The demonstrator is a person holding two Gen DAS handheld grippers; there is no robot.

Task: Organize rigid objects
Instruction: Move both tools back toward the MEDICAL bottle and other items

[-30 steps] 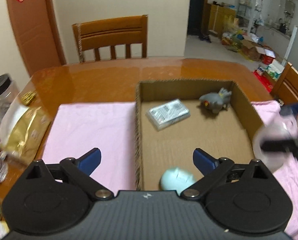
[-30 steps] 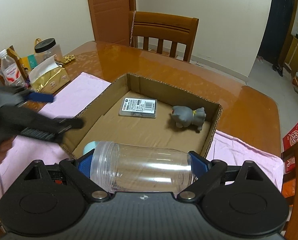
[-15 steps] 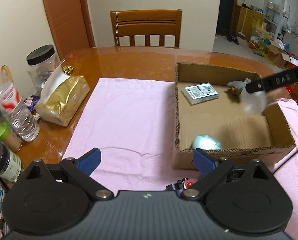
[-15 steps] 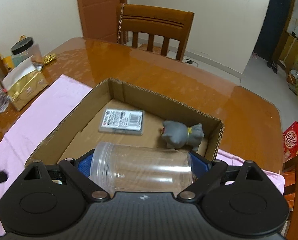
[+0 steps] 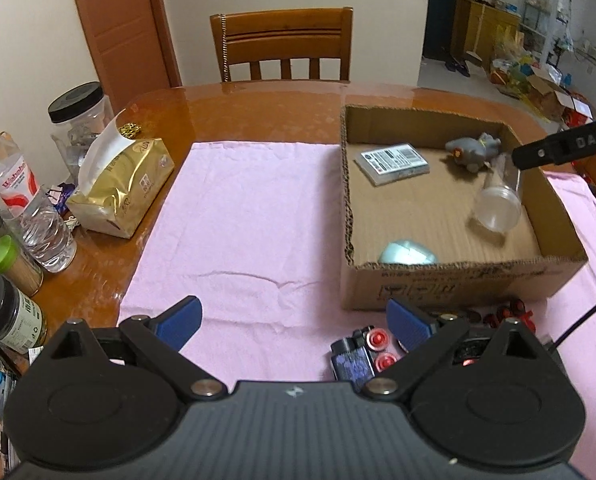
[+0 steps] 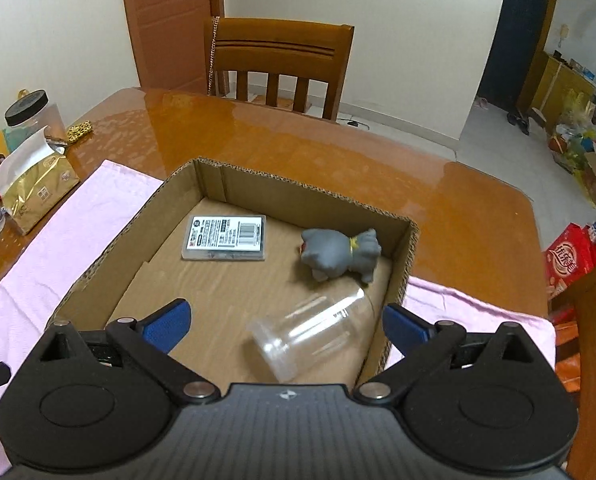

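Observation:
A clear plastic cup (image 6: 318, 332) lies on its side inside the cardboard box (image 6: 402, 264), free of my right gripper (image 6: 285, 326), which stands open just above it. The same cup (image 5: 498, 204) shows near the box's right wall (image 5: 554, 216) in the left wrist view. Also in the box are a grey cat toy (image 6: 340, 254), a flat barcoded case (image 6: 225, 237) and a pale blue egg-shaped thing (image 5: 408, 254). My left gripper (image 5: 293, 322) is open over the pink cloth (image 5: 237, 220). Beside its right finger lie a small dark toy with red wheels (image 5: 358, 354) and red pieces (image 5: 510, 312).
Along the table's left edge stand a gold tissue pack (image 5: 121, 184), a water bottle (image 5: 25, 208), a black-lidded jar (image 5: 77, 116) and small jars (image 5: 9, 312). A wooden chair (image 5: 281, 44) faces the far side. The other gripper's arm (image 5: 566, 146) reaches over the box's right wall.
My right gripper has let go of the clear cup, which now lies in the box. My left gripper has drawn back from the box to the cloth in front of it.

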